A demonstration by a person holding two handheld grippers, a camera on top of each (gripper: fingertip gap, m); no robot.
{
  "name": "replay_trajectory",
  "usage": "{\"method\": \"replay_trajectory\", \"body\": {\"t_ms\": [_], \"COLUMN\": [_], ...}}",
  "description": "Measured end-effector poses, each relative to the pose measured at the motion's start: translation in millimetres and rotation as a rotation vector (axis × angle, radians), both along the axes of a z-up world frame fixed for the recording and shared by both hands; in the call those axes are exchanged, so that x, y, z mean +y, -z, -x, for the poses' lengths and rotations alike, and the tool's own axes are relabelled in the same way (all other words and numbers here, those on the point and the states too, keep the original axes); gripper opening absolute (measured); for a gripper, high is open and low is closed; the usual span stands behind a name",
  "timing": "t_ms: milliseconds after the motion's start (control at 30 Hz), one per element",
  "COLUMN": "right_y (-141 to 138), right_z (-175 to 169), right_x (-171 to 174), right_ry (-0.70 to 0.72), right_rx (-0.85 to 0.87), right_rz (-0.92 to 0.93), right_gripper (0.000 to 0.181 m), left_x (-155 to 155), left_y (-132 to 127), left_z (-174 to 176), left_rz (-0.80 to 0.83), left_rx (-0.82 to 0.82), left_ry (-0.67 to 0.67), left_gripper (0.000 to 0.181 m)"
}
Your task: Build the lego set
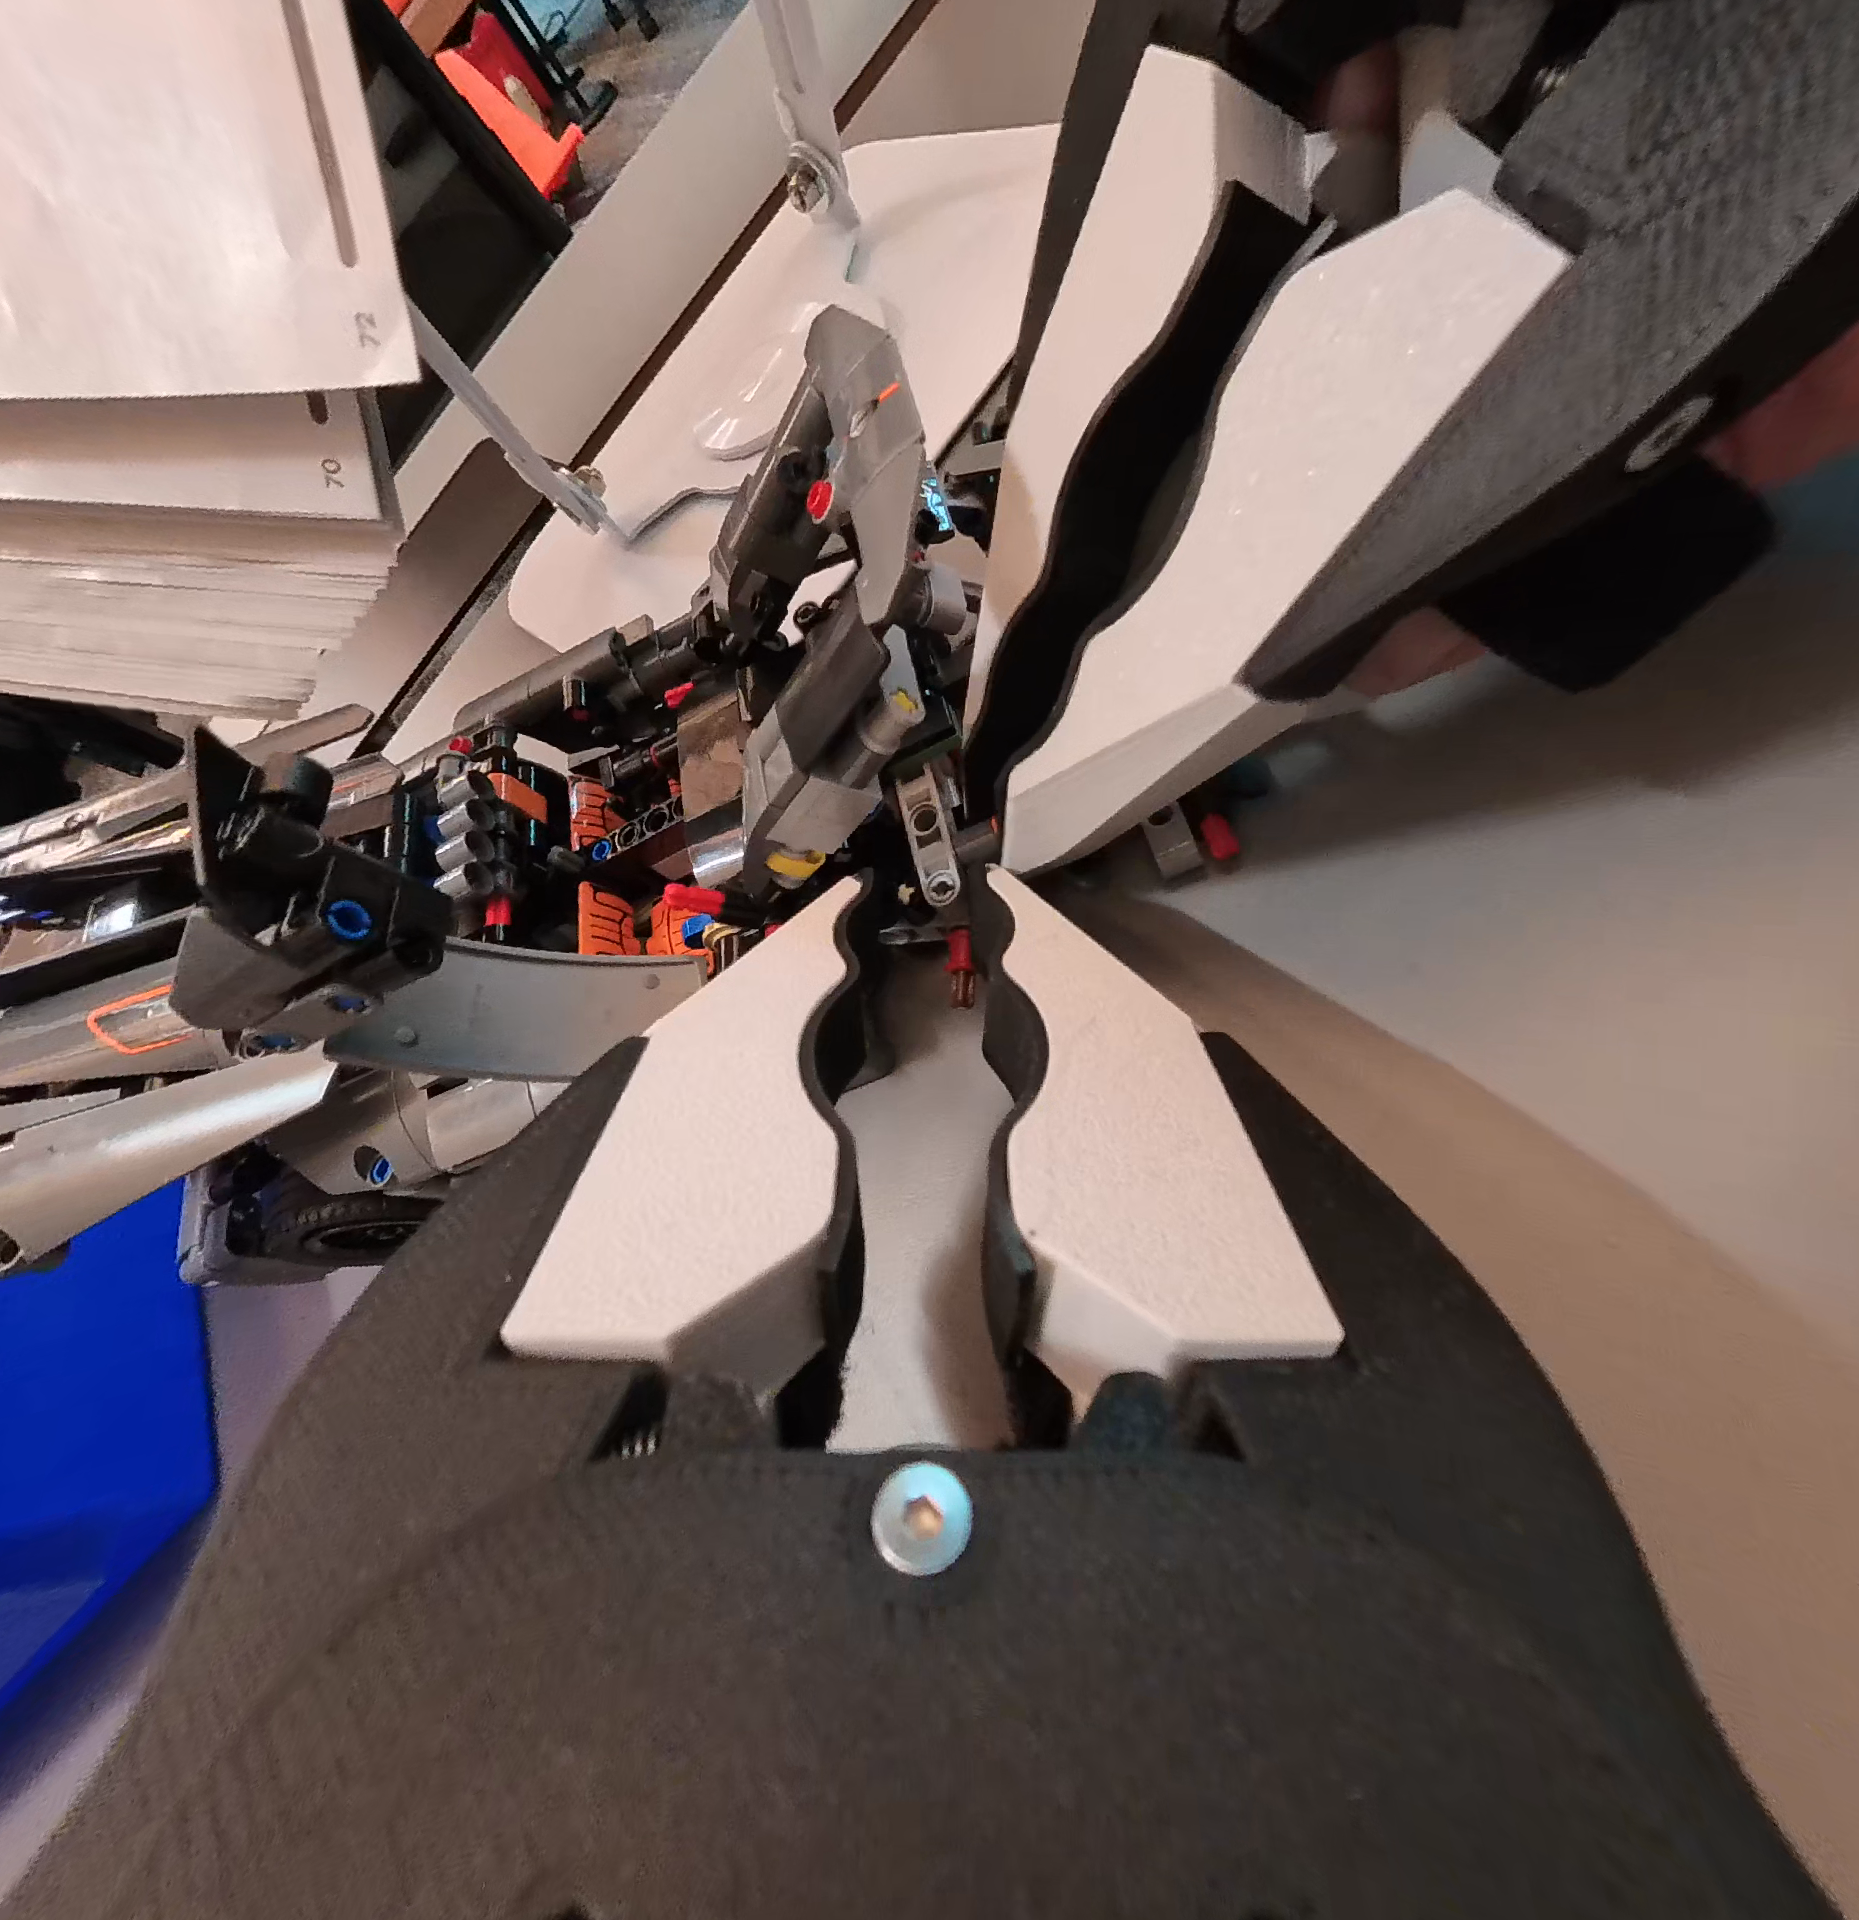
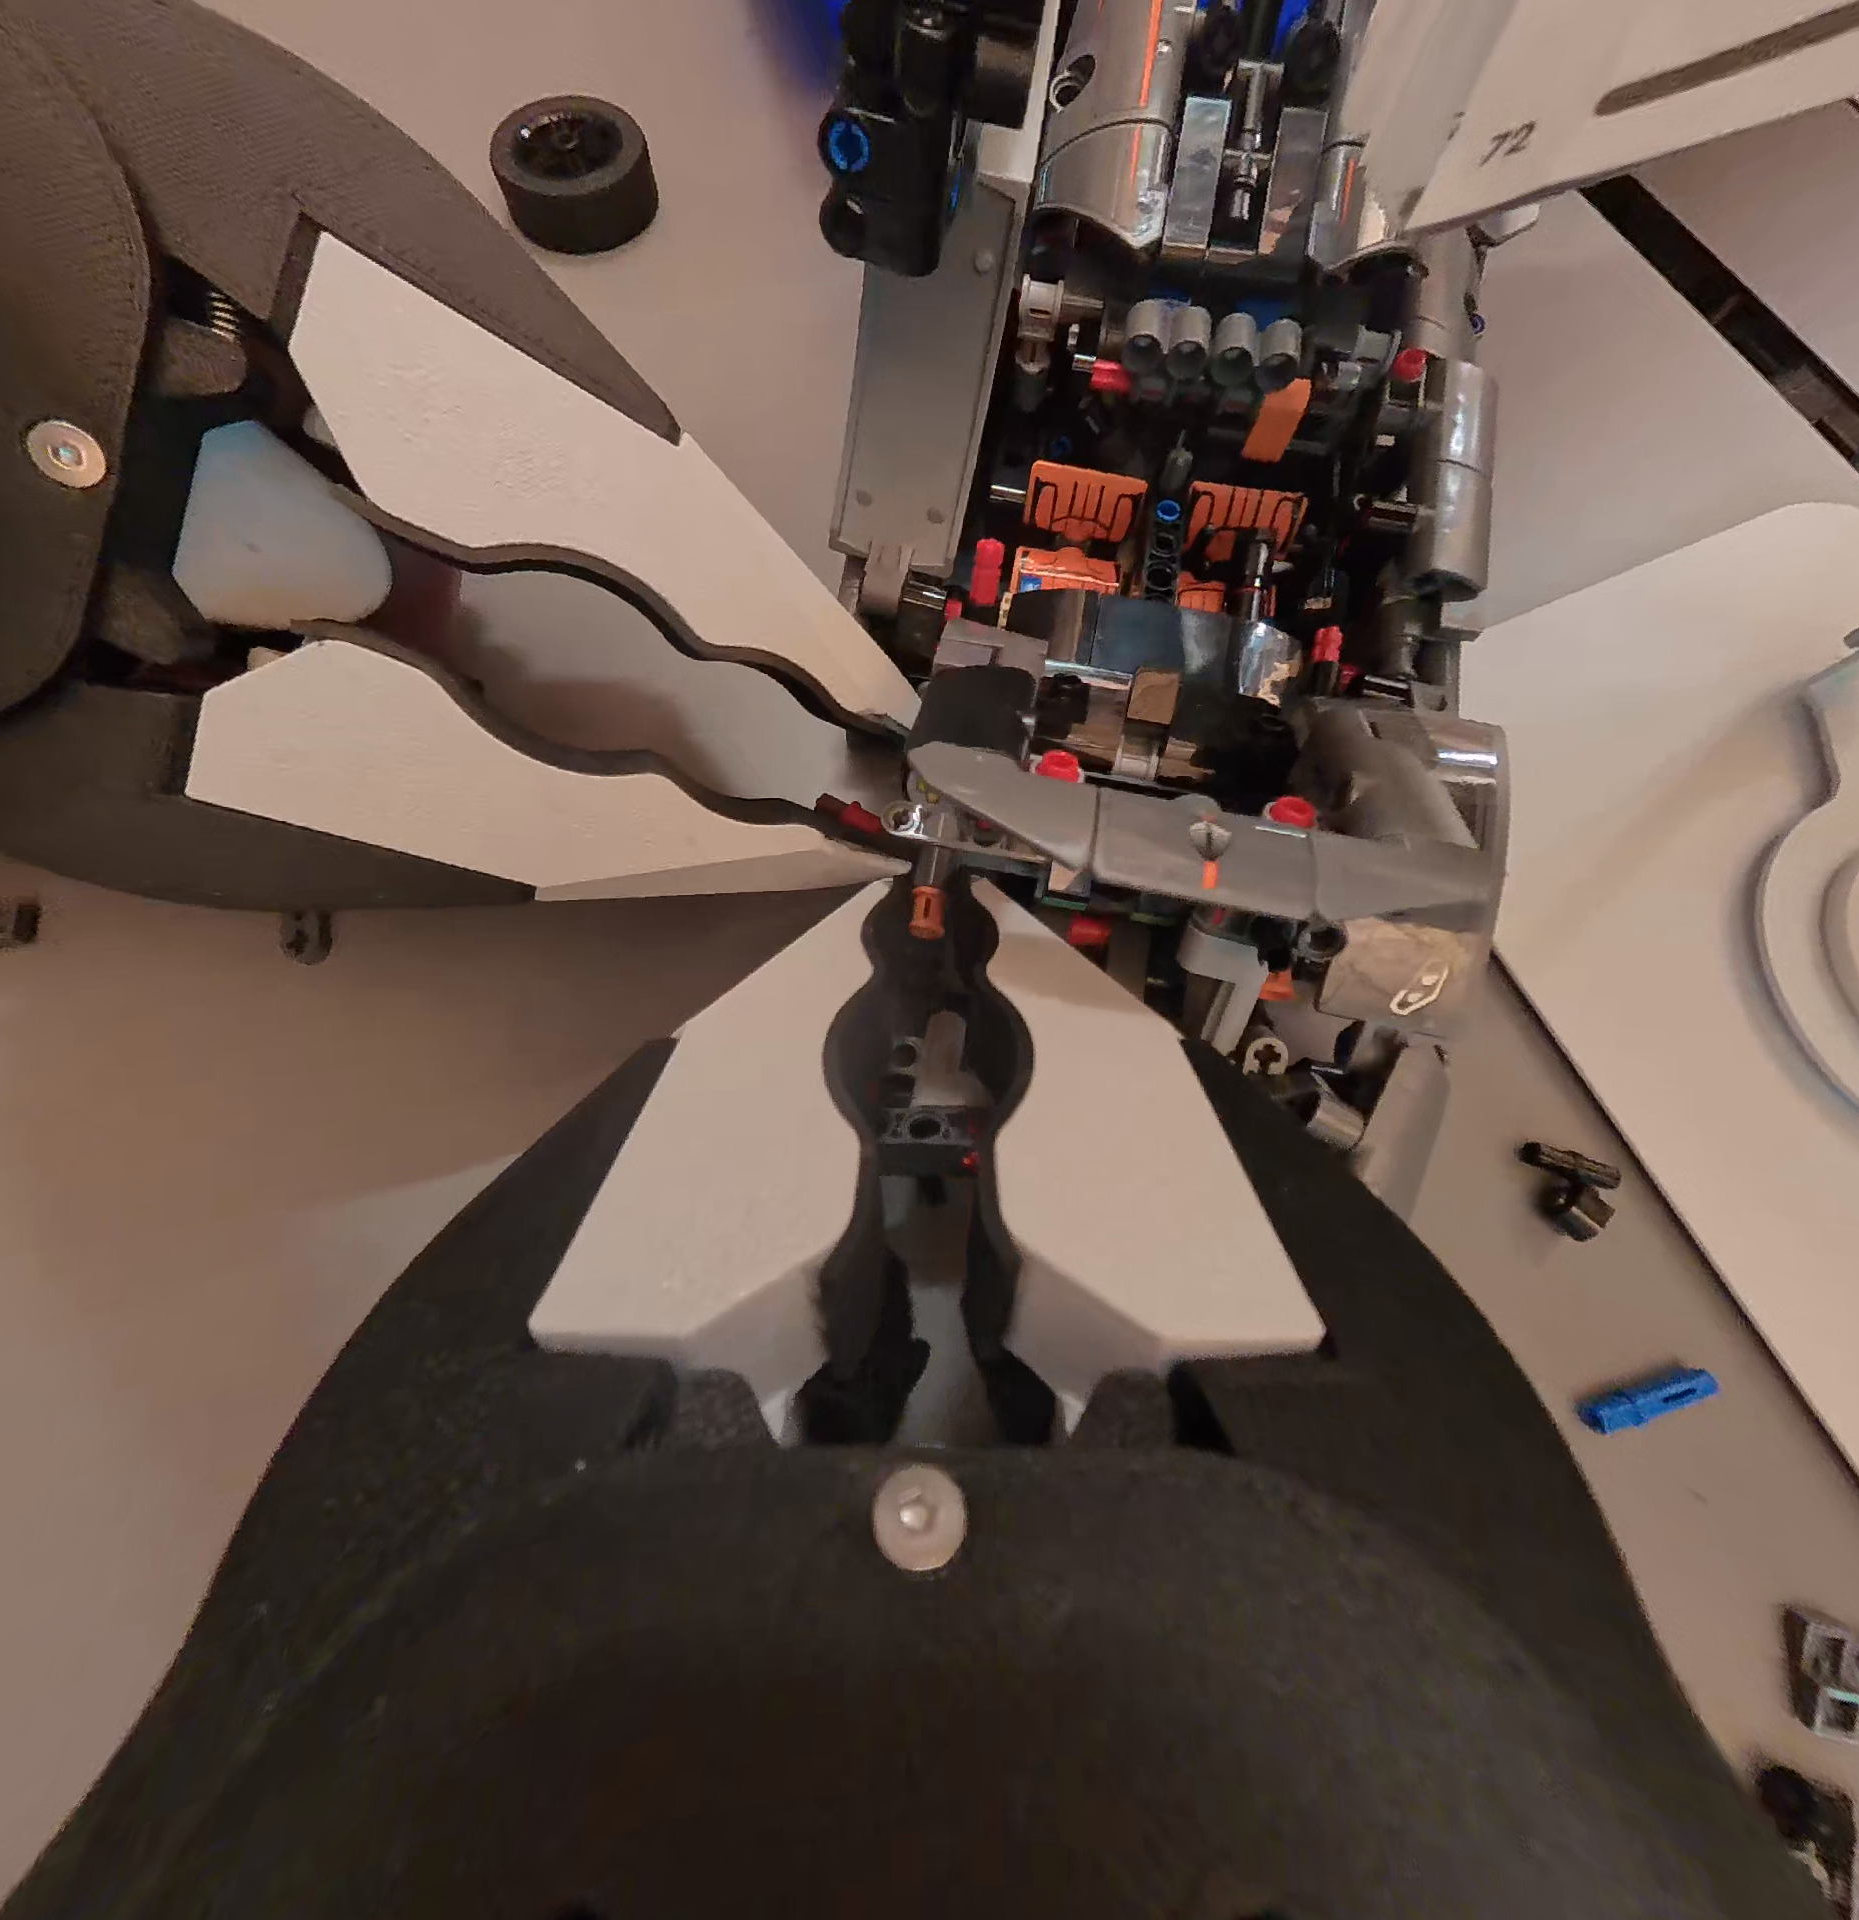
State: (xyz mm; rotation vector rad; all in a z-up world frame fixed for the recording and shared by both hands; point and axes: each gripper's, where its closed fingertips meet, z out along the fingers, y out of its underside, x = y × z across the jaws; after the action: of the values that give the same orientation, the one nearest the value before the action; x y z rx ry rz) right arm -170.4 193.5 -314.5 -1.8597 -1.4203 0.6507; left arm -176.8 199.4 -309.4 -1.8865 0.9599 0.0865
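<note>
A grey and silver lego car (image 1: pixel 592 831) with orange seats lies on the white table; in the right wrist view (image 2: pixel 1164 520) it runs away from me. My left gripper (image 1: pixel 927 881) is at the car's near end, jaws nearly closed on a small red pin (image 1: pixel 961 961) beside a grey beam (image 1: pixel 930 831). It enters the right wrist view from the left (image 2: pixel 883 795), pinching that red pin (image 2: pixel 842 816). My right gripper (image 2: pixel 930 888) is closed on a dark pin with an orange end (image 2: pixel 925 906) at the same corner. In the left wrist view it comes from the upper right (image 1: pixel 982 821).
An open instruction booklet (image 1: pixel 156 312) lies beyond the car. A loose black wheel (image 2: pixel 572 171), a blue pin (image 2: pixel 1647 1397), a black connector (image 2: pixel 1574 1184) and small grey parts (image 2: pixel 1829 1673) sit on the table (image 2: pixel 229 1143). A blue bin (image 1: pixel 73 1455) is at the left. Both grippers' tips are close together, under 4 cm apart.
</note>
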Motion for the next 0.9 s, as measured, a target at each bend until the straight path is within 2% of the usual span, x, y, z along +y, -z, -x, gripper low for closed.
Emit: {"method": "replay_trajectory", "body": {"t_ms": [433, 533, 633, 900], "right_y": [0.0, 0.1, -1.6, -0.6], "right_z": [-5.6, -6.3, -6.9, -3.8], "right_x": [-4.3, -4.0, -3.6, -1.8], "right_ry": [-0.019, -0.010, -0.009, -0.013], "right_rx": [-0.061, -0.051, -0.020, -0.024], "right_rz": [-0.138, -0.109, -0.085, -0.051], "right_gripper": [0.001, 0.002, 0.003, 0.002], "left_x": [-0.2, -0.4, -0.8, 0.1], "left_y": [0.6, 0.4, -1.3, 0.2], "left_z": [2.2, 1.3, -0.1, 1.8], "left_rz": [0.012, -0.011, 0.001, 0.005], "left_rx": [-0.011, 0.026, -0.019, -0.010], "left_ry": [-0.017, -0.018, -0.005, -0.007], "left_gripper": [0.012, 0.011, 0.012, 0.012]}}
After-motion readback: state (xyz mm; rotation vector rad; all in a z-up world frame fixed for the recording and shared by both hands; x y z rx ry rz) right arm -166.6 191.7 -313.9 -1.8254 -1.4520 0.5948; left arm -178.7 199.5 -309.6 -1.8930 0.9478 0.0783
